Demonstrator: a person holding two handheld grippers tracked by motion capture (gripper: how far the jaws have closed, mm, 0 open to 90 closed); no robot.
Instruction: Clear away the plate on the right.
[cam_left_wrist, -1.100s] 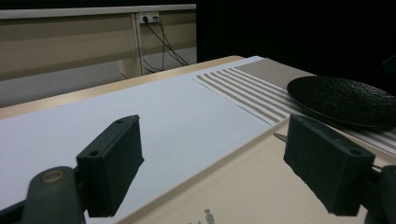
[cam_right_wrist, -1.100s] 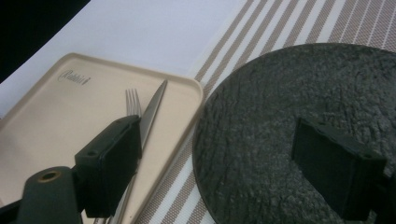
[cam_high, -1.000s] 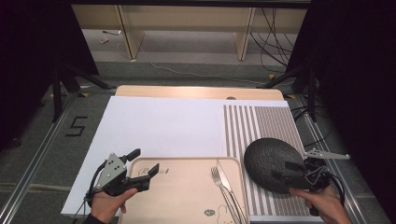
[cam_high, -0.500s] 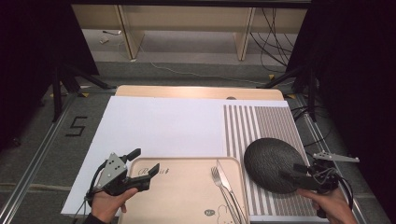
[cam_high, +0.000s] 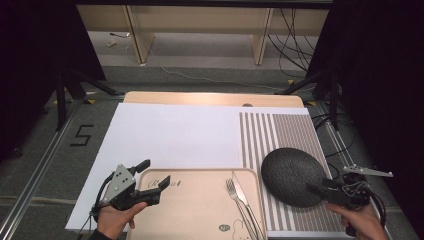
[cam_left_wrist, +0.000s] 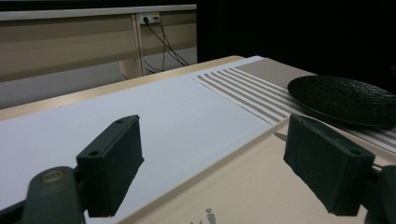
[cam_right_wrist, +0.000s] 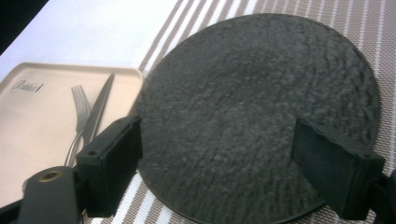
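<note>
Looking along the right gripper (cam_right_wrist: 217, 158): jaws spread wide, nothing held, 1 jaw off each side of the plate's (cam_right_wrist: 261, 107) near rim, apparently just above it and not gripping. Same from the high view: right gripper (cam_high: 320, 191) at the near right edge of the plate (cam_high: 291, 176), right hand (cam_high: 357, 220) behind it.

Looking along the left gripper (cam_left_wrist: 215, 172): jaws likewise wide apart, empty, poised over the tray's far left corner. From above, left gripper (cam_high: 152, 175) hovers at that corner of the tray (cam_high: 200, 210), held by the left hand (cam_high: 112, 220).

Placing the plate: flat on the striped mat (cam_high: 280, 132), near its front, just right of the tray, well apart from the left gripper.

Judging the step: plate work on the mat, with the plate lying free between open jaws. Likely next, either closing on the near rim to shift it, which calls for a low, level approach and a firm pinch on a thin, rough edge, or turning to the cutlery on the tray, which calls for a fine pinch on a flat handle.

Counting: 2 grippers, 1 plate, 1 tray, 1 fork (cam_high: 235, 197), 1 knife (cam_high: 245, 197) lying side by side at the tray's right end, 1 mat, 1 white sheet (cam_high: 175, 135), 1 table (cam_high: 210, 98).
</note>
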